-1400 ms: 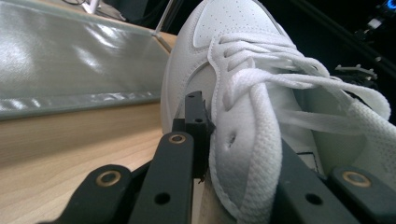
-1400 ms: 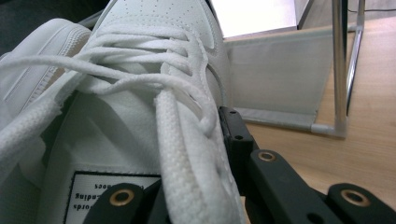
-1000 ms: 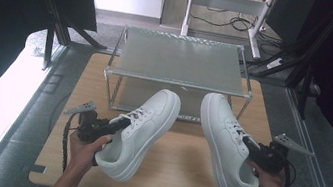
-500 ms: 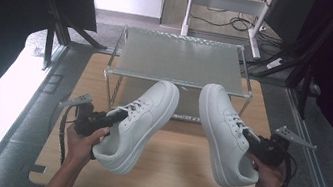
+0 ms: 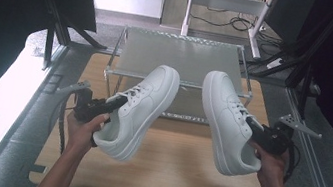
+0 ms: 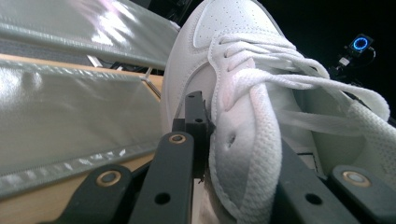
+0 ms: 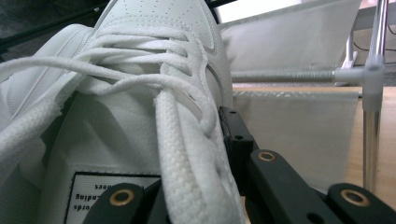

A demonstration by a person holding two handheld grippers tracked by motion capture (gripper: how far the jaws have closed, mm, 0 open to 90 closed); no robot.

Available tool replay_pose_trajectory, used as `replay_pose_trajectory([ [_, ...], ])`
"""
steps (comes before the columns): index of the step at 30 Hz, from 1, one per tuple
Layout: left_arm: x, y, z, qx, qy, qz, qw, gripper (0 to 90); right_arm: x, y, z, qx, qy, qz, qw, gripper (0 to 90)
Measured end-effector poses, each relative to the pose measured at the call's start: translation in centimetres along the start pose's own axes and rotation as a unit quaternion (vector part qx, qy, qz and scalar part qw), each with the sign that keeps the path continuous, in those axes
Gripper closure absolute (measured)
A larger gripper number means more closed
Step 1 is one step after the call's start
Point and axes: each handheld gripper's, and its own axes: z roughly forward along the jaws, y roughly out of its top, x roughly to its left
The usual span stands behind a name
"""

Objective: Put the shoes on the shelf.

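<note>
Each black two-jaw gripper, left point(image 5: 112, 107) and right point(image 5: 253, 125), pinches the soft side collar of a light white leather sneaker, left one point(image 5: 141, 110), right one point(image 5: 228, 121), hanging ahead of its jaws above the wooden table point(image 5: 176, 176).

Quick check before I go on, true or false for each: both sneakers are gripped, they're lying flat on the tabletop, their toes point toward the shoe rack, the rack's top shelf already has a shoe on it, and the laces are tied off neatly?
1. Each gripper is shut on a shoe: true. The left gripper clamps the left sneaker and the right gripper clamps the right sneaker, each by the side wall at the collar.
2. The sneakers lie flat on the wooden tabletop: false. Both are held up, tilted.
3. Toes point toward the shoe rack: true.
4. The rack's top shelf holds a shoe: false. It is bare.
5. Laces are tied neatly: false. They hang loose.
</note>
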Motion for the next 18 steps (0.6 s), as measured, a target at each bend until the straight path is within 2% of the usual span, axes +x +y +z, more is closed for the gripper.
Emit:
replay_pose_trajectory([
  [5, 0.4, 1.1, 0.5, -0.001, -0.001, -0.005, 1.0, 83.1, 0.1, 1.4, 0.8, -0.009, -0.002, 0.003, 1.0, 87.1],
  [18, 1.0, 4.0, 1.6, -0.009, 0.005, 0.003, 0.9999, 83.1, 0.6, 5.1, 2.8, -0.018, -0.01, -0.008, 0.9998, 87.1],
])
